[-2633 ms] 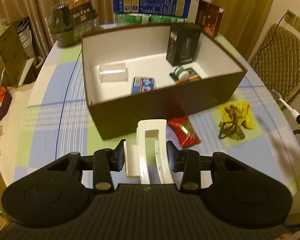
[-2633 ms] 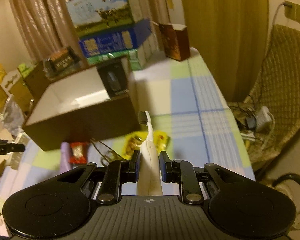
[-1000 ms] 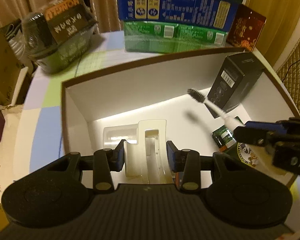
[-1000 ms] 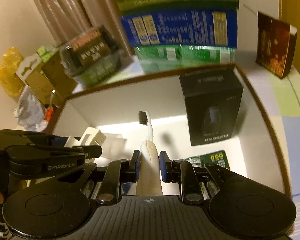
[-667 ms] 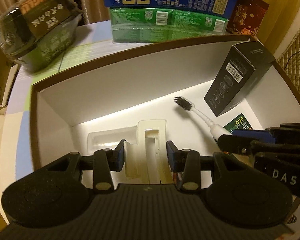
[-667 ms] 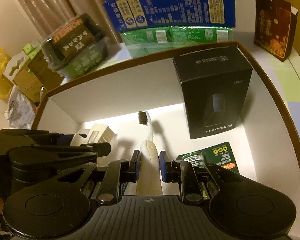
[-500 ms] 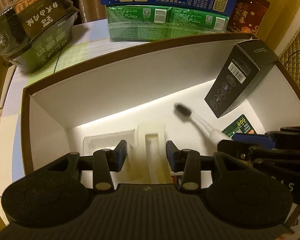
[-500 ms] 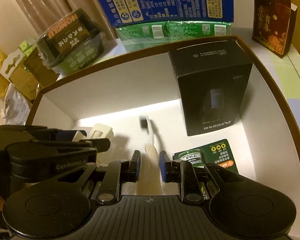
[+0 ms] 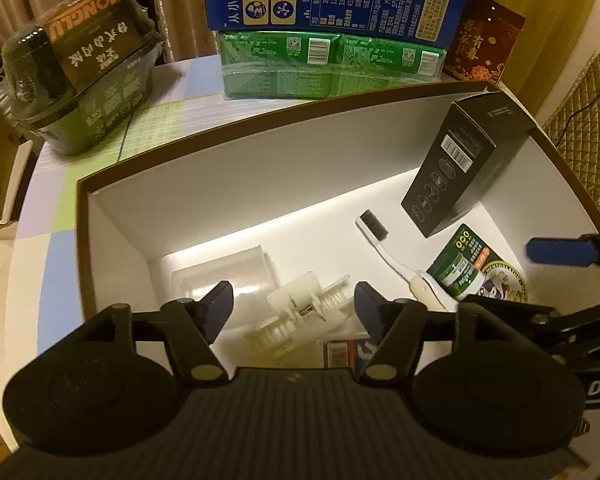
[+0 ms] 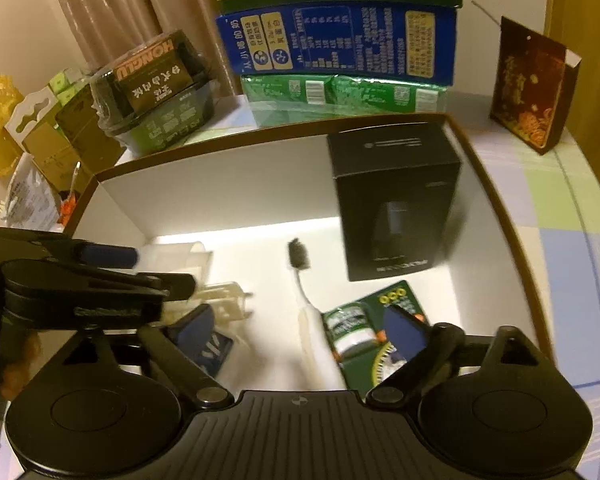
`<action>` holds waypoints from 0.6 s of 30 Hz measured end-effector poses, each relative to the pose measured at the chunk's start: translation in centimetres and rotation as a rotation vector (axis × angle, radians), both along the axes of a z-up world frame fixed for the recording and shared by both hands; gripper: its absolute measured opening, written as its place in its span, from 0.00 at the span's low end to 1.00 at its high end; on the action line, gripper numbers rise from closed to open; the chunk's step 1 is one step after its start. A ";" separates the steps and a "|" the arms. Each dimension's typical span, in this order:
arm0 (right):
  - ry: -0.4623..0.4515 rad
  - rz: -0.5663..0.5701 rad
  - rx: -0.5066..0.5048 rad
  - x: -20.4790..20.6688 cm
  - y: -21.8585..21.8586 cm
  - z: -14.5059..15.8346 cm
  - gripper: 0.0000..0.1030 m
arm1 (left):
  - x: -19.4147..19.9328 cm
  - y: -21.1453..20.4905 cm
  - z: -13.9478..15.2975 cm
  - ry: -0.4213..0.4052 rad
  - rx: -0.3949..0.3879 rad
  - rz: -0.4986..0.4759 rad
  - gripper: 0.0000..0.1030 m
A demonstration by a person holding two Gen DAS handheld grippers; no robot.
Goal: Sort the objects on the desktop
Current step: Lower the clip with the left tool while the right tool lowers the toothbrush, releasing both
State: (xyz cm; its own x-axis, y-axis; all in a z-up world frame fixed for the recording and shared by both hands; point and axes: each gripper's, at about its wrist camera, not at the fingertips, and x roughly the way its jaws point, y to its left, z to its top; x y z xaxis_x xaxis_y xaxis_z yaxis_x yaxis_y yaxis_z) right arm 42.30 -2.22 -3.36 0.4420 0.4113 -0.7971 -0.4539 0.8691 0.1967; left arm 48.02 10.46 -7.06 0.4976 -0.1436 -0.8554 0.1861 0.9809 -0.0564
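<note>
Both tools spread apart, left tool (image 9: 294, 306), right tool (image 10: 300, 330), one toothbrush (image 9: 384, 246), one hair clip (image 9: 300, 310), one brown box (image 9: 260, 120)

A home interior: pleated curtains (image 10: 112, 12), a quilted chair (image 9: 584, 112), stacked milk cartons (image 10: 336, 44) and a checked tablecloth (image 10: 572, 248) covering the surface indicate a domestic dining room.

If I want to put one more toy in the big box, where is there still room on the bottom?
The bare white floor of the box runs along the back wall, from the clear plastic tray to the toothbrush. The front right is crowded: black carton, green bottle pack, hair clip.
</note>
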 end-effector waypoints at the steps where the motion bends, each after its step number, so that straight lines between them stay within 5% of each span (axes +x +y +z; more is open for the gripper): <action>1: 0.002 0.005 -0.007 -0.1 -0.3 0.1 0.92 | -0.3 0.0 0.2 0.000 0.004 0.005 0.67; 18: -0.104 0.088 0.031 -4.8 -4.4 4.6 0.98 | -9.0 0.4 5.6 -0.097 0.001 0.095 0.79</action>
State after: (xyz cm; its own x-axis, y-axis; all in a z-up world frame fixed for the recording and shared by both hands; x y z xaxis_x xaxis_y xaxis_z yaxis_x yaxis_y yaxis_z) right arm 37.48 -6.58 1.22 0.4825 0.4761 -0.7352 -0.5477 0.8190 0.1710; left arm 38.99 10.86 -1.41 0.5892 -0.0912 -0.8028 0.0965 0.9944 -0.0422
